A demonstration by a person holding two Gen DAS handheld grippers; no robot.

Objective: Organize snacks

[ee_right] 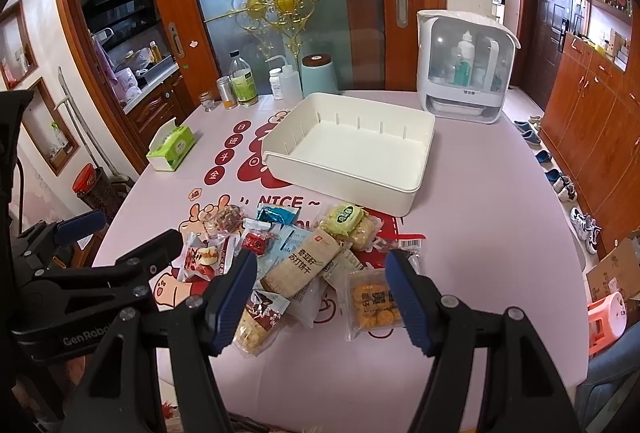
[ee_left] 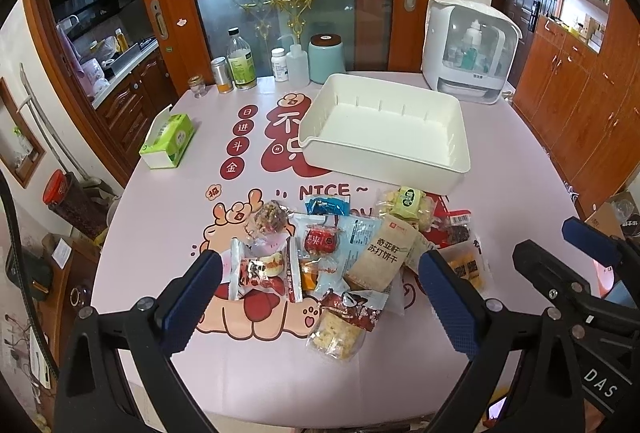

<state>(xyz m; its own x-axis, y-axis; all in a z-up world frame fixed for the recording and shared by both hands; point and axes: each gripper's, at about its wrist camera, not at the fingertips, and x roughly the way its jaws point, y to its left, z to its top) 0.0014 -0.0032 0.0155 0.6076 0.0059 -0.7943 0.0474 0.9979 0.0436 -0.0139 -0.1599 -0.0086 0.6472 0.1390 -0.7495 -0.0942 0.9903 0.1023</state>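
**Snack pile and empty bin: both tongs open above the tabletop**

We see a glossy pink tabletop [ee_left: 160,193] printed with red cartoon figures and lettering. Toward its far side sits a white plastic bin [ee_left: 384,163], rectangular, smooth-walled, with thin vertical ribs along the inner walls; its floor is bare. A green-and-white tissue box [ee_left: 168,141] lies well apart to the left of the bin.

The snack pile [ee_left: 344,257] lies near the front edge, just in front of the bin, not touching it. It consists of crinkled film wrappers overlapping one another:

- a beige cracker packet [ee_left: 380,257], long and flat, with printed characters;
- a clear tray of small round yellow biscuits [ee_right: 374,307];
- a red-and-white wrapped sweet [ee_left: 264,271];
- a green-labelled pack of pale puffed pieces [ee_right: 350,223];
- a clear bag of pale chunks [ee_left: 338,333] nearest the front edge.

The left tongs [ee_left: 316,309] hang above the pile with textured blue pads spread wide, gripping nothing. The right tongs [ee_right: 324,307] stand likewise parted over the pile, nothing held; we cannot tell whether either touches a wrapper.
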